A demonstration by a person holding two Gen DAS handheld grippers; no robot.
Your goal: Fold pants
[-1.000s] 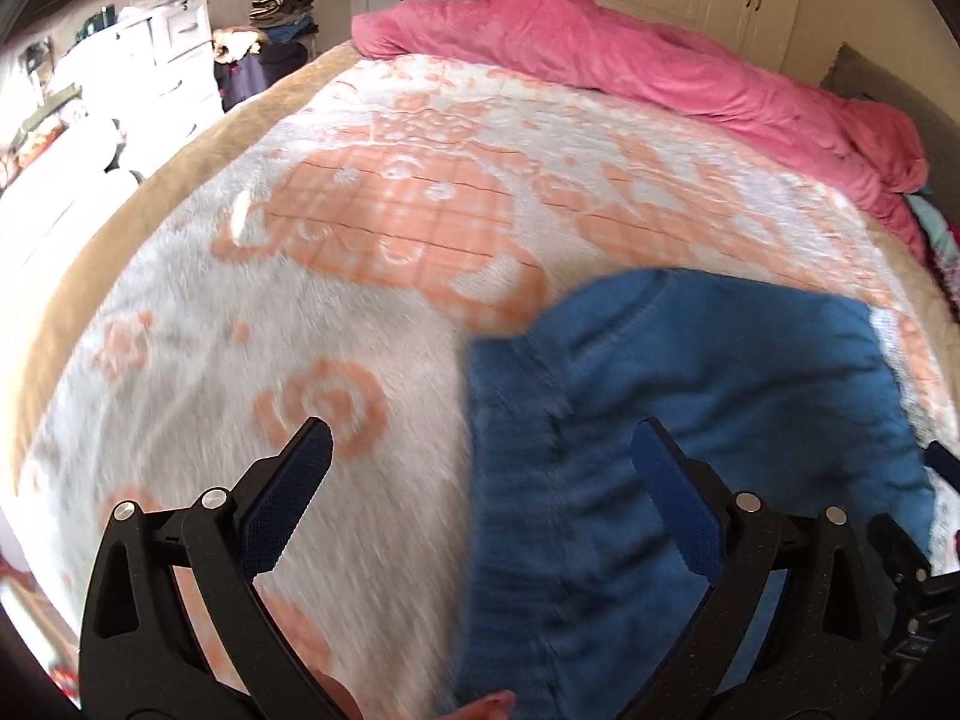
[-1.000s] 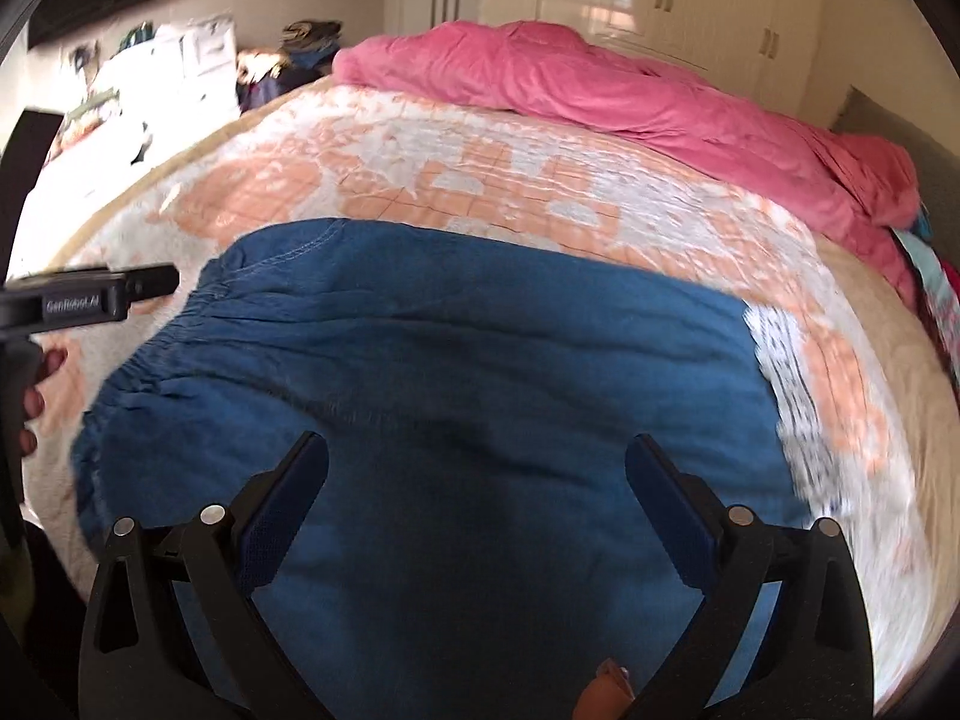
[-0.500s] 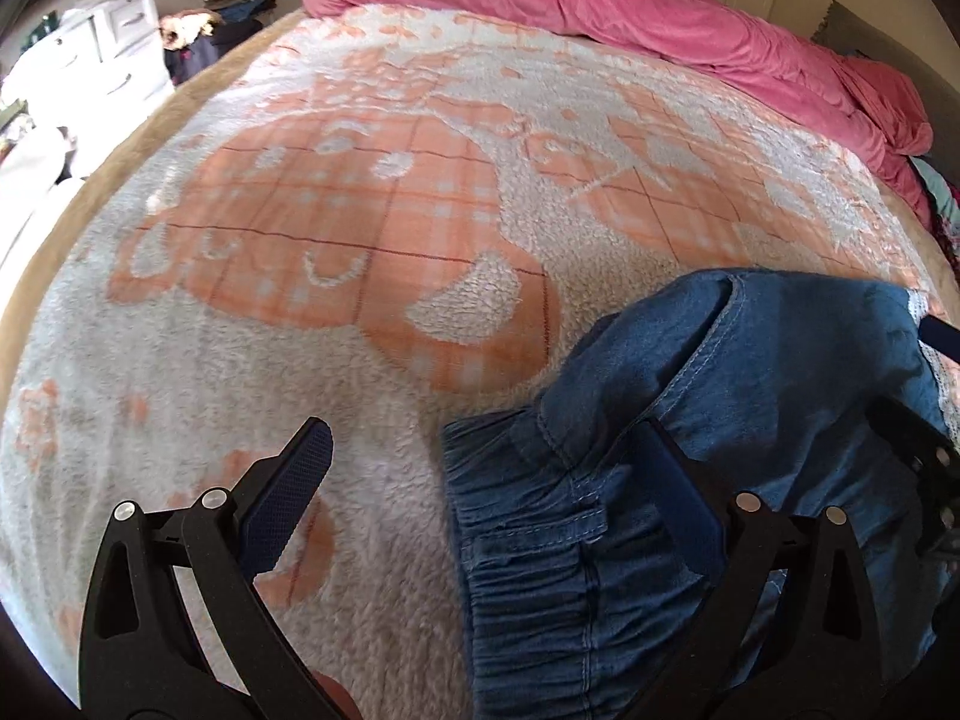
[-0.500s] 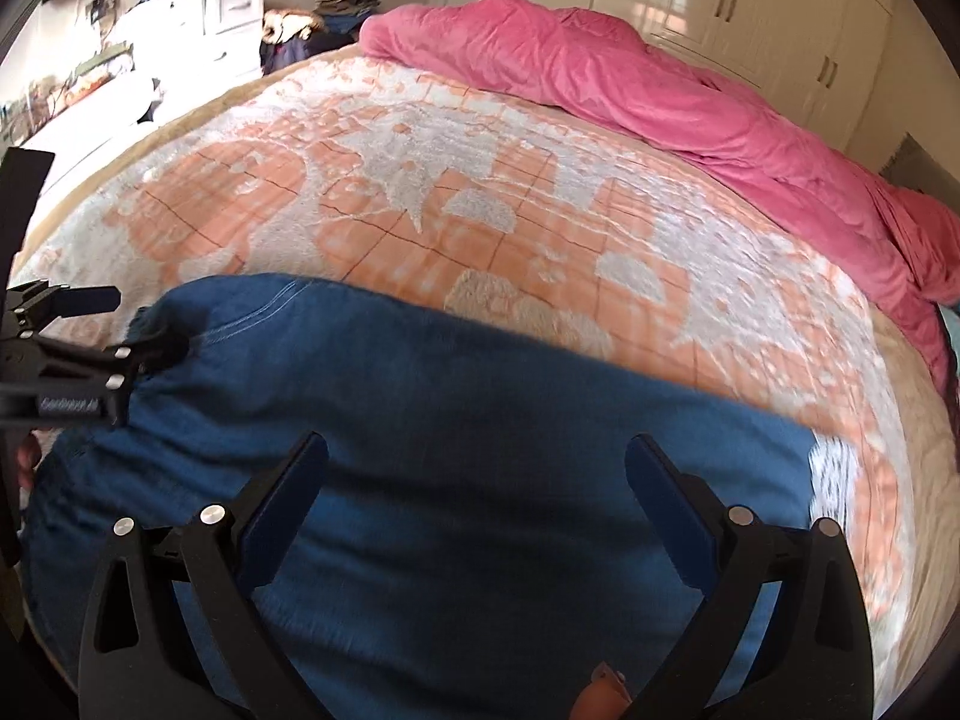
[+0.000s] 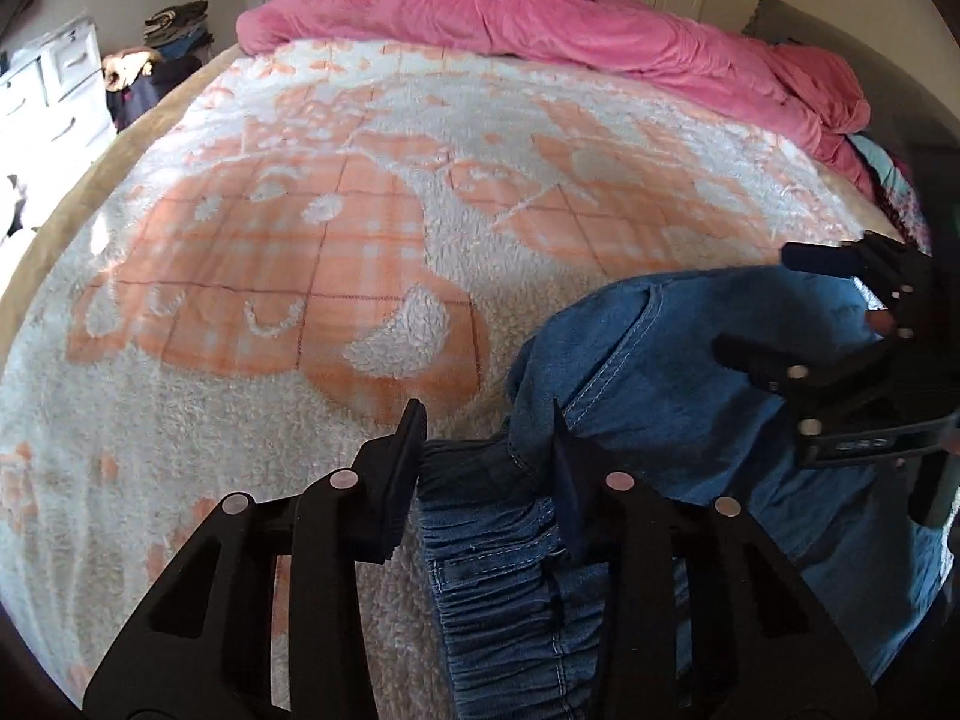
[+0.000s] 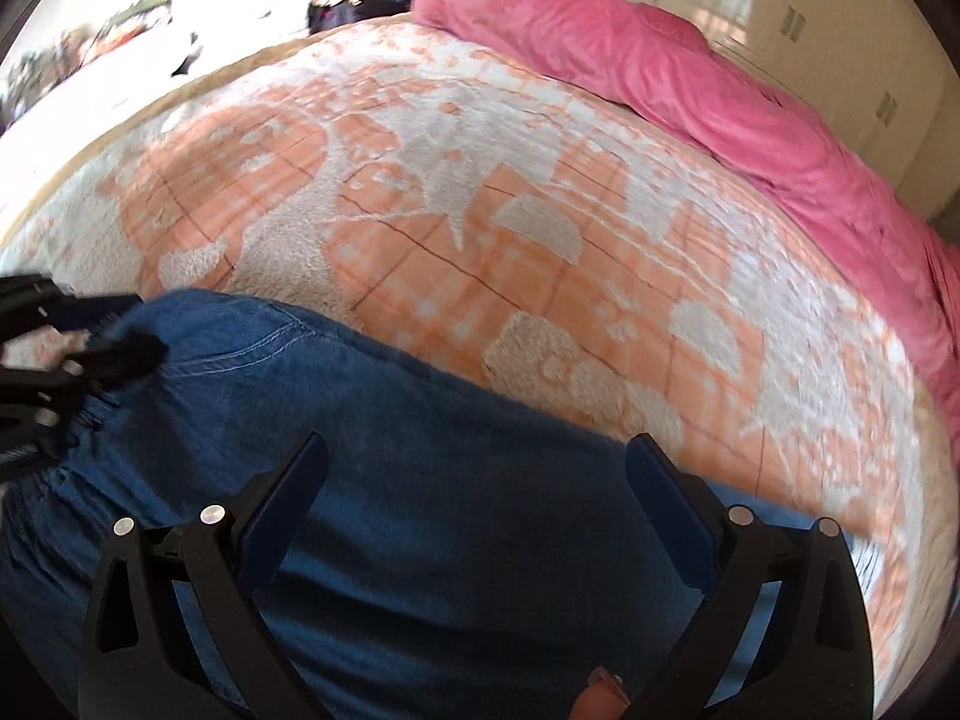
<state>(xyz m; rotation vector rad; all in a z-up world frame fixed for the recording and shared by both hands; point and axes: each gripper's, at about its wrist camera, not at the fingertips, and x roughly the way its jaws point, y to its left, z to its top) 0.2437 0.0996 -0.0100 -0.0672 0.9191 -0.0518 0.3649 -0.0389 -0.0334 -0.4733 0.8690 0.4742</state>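
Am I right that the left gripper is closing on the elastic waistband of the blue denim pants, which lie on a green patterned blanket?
Not quite: the blanket is orange and white, not green, as the left wrist view shows. The rest holds: the left gripper has its fingers around the gathered waistband of the blue denim pants.

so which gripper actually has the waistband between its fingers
The left gripper: its fingers bracket the gathered waistband of the pants. The right gripper hovers wide open.

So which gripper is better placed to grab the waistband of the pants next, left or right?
Left. The left gripper already straddles the gathered waistband of the pants, jaws narrowed around it. The right gripper hangs wide open over the flat middle.
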